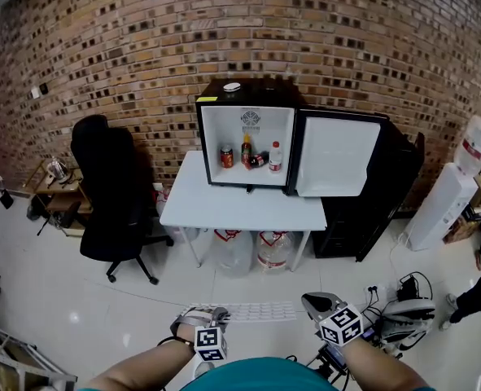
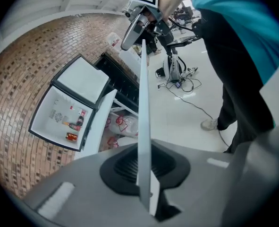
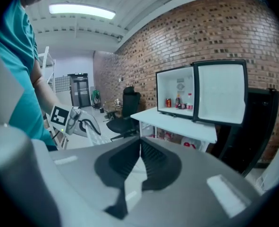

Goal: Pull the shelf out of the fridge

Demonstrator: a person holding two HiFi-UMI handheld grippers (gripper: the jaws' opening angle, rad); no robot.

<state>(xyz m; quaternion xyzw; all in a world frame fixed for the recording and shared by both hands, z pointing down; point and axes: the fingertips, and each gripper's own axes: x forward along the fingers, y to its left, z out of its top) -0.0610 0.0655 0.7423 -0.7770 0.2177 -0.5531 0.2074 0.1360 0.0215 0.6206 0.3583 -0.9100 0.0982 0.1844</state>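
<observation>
Clear run over the shiny white floor (image 1: 85, 300) to the white desk (image 1: 224, 210); black office chair (image 1: 110, 194) crowds its left, white-lined fridge door (image 1: 338, 157) hangs wide open at right

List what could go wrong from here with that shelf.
1. The left gripper pinches the white shelf by one edge only, so it might tilt or slip out.
2. The shelf's far end appears near the right gripper, and the two could knock together.
3. Cables lie on the floor at the person's right and could trip them.

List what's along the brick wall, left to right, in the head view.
black office chair → fridge → open door → water dispenser. The white table and black cabinet are left out because they overlap these.
</observation>
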